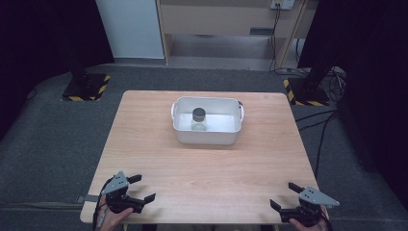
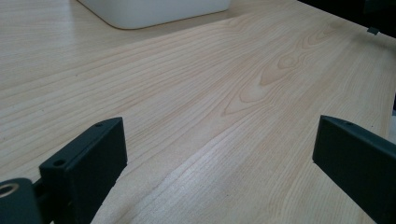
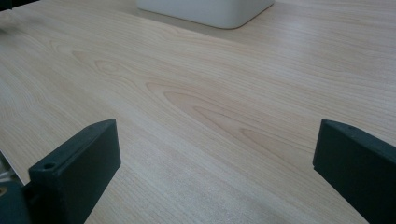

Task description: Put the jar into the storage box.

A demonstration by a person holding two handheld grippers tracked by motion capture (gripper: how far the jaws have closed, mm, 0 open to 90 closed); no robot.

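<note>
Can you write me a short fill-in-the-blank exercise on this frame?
1. The jar stands inside the white ____.
2. The jar's lid is ____ in colour.
3. The tub sits on the far half of the wooden ____.
4. Both the left gripper and the right gripper have their fingers ____, with nothing between them.

Missing words: tub; black; table; open
</note>
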